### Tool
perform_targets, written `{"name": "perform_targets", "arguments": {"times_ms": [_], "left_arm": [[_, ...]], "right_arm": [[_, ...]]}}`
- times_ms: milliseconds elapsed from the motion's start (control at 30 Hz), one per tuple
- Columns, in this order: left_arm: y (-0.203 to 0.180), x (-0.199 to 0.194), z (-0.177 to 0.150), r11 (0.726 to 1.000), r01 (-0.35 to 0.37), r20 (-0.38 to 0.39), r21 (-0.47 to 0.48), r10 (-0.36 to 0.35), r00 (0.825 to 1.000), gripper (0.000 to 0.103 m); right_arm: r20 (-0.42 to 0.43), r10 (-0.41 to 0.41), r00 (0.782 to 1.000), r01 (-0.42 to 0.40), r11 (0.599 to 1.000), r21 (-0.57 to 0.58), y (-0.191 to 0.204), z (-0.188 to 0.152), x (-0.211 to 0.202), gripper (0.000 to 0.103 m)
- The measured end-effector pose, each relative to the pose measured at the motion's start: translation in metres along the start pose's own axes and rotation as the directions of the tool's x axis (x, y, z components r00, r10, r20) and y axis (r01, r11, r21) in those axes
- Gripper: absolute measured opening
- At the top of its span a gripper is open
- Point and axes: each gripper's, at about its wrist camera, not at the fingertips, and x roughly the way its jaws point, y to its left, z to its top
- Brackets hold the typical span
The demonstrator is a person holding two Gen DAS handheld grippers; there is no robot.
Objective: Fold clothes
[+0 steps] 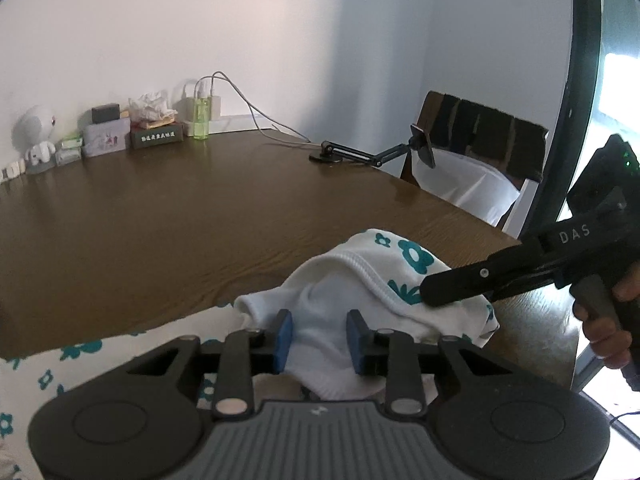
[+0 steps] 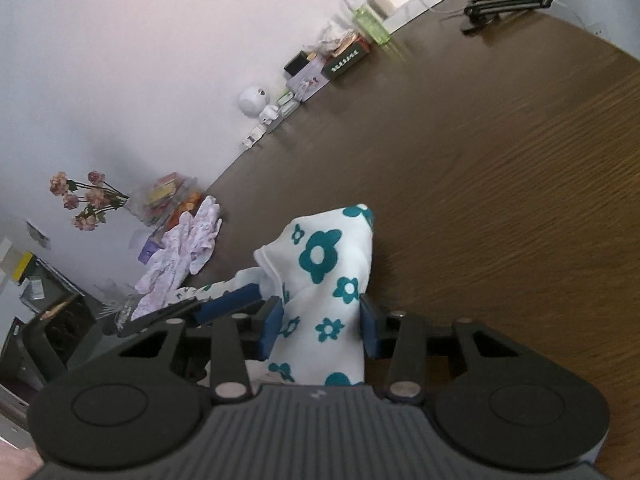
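A white garment with teal flowers [image 1: 360, 280] hangs bunched over the near edge of the brown table [image 1: 160, 208]. My left gripper [image 1: 319, 340] is shut on a white fold of it, blue pads pressed to the cloth. My right gripper [image 1: 430, 292] comes in from the right and pinches the flowered part beside the ribbed hem. In the right wrist view the garment [image 2: 324, 280] stands up between the blue pads of my right gripper [image 2: 322, 332], and a blue finger of the left gripper [image 2: 228, 304] shows at the left.
A pale purple-patterned garment [image 2: 180, 256] lies at the table's left end beside flowers [image 2: 80, 200]. Boxes [image 1: 156, 136], a green bottle [image 1: 201, 118], chargers and a white toy [image 1: 38, 136] line the back wall. A black phone arm [image 1: 360, 154] and a chair [image 1: 480, 148] stand at the right.
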Motion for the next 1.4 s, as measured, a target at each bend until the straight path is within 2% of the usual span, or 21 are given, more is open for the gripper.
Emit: {"name": "perform_targets", "arguments": {"times_ms": [100, 267, 300, 367, 500, 600, 667, 767, 833, 967, 1000, 1067, 1133, 1233, 1333, 1400], "left_arm": [[0.002, -0.001, -0.002, 1.0, 0.011, 0.006, -0.013, -0.011, 1.0, 0.027], [0.0, -0.001, 0.001, 1.0, 0.007, -0.008, -0.02, -0.008, 1.0, 0.029], [-0.001, -0.001, 0.005, 1.0, 0.009, -0.016, -0.023, -0.009, 1.0, 0.03], [0.0, -0.008, 0.011, 0.999, 0.024, 0.006, -0.039, -0.024, 1.0, 0.039], [-0.001, -0.019, 0.018, 0.999, 0.031, 0.042, -0.039, -0.03, 0.999, 0.042], [-0.006, -0.019, 0.019, 0.999, 0.046, 0.032, 0.0, -0.046, 0.998, 0.037], [-0.012, -0.012, 0.019, 0.997, 0.067, 0.012, 0.042, -0.068, 0.998, 0.027], [-0.019, 0.004, 0.021, 0.994, 0.064, -0.029, 0.09, -0.061, 0.998, 0.019], [-0.02, 0.015, 0.023, 0.993, 0.086, -0.052, 0.082, -0.082, 0.995, 0.014], [-0.017, 0.032, 0.027, 0.991, 0.126, -0.081, 0.043, -0.122, 0.989, 0.014], [-0.012, 0.03, 0.028, 0.991, 0.131, -0.075, 0.011, -0.129, 0.989, 0.016], [0.002, 0.015, 0.028, 0.991, 0.127, -0.047, -0.044, -0.129, 0.991, 0.037], [0.017, -0.005, 0.027, 0.99, 0.112, -0.007, -0.086, -0.113, 0.994, 0.051], [0.043, -0.038, 0.026, 0.989, 0.084, 0.047, -0.119, -0.079, 0.996, 0.053], [0.064, -0.063, 0.021, 0.989, 0.054, 0.069, -0.135, -0.045, 0.997, 0.053], [0.078, -0.077, 0.016, 0.989, 0.035, 0.076, -0.145, -0.024, 0.997, 0.053]], "right_arm": [[-0.007, 0.022, 1.0, -0.022, 0.999, 0.04, -0.002, 0.0, 0.004, 0.037], [0.002, 0.01, 1.0, -0.011, 0.997, 0.077, -0.002, -0.003, 0.002, 0.019], [0.007, 0.004, 1.0, -0.005, 0.998, 0.065, 0.002, -0.002, 0.0, 0.018], [0.015, -0.013, 1.0, 0.013, 1.0, 0.021, 0.012, 0.003, -0.006, 0.018], [0.022, -0.09, 0.996, 0.091, 0.993, -0.076, 0.029, 0.019, -0.024, 0.018], [0.008, -0.163, 0.987, 0.163, 0.976, -0.143, 0.04, 0.033, -0.035, 0.018], [0.004, -0.21, 0.978, 0.207, 0.96, -0.188, 0.049, 0.04, -0.04, 0.018], [-0.001, -0.251, 0.968, 0.244, 0.939, -0.241, 0.063, 0.046, -0.043, 0.018], [-0.004, -0.27, 0.963, 0.258, 0.927, -0.272, 0.074, 0.049, -0.042, 0.018], [0.01, -0.311, 0.95, 0.295, 0.89, -0.348, 0.101, 0.049, -0.034, 0.018], [0.019, -0.327, 0.945, 0.31, 0.874, -0.375, 0.11, 0.048, -0.031, 0.018], [0.035, -0.365, 0.931, 0.344, 0.836, -0.428, 0.126, 0.045, -0.026, 0.018], [0.052, -0.401, 0.915, 0.373, 0.787, -0.491, 0.142, 0.039, -0.018, 0.018], [0.091, -0.465, 0.881, 0.42, 0.678, -0.603, 0.168, 0.026, -0.002, 0.018], [0.125, -0.513, 0.849, 0.445, 0.568, -0.692, 0.193, 0.012, 0.018, 0.018], [0.156, -0.546, 0.823, 0.459, 0.478, -0.749, 0.209, 0.001, 0.034, 0.018]]}}
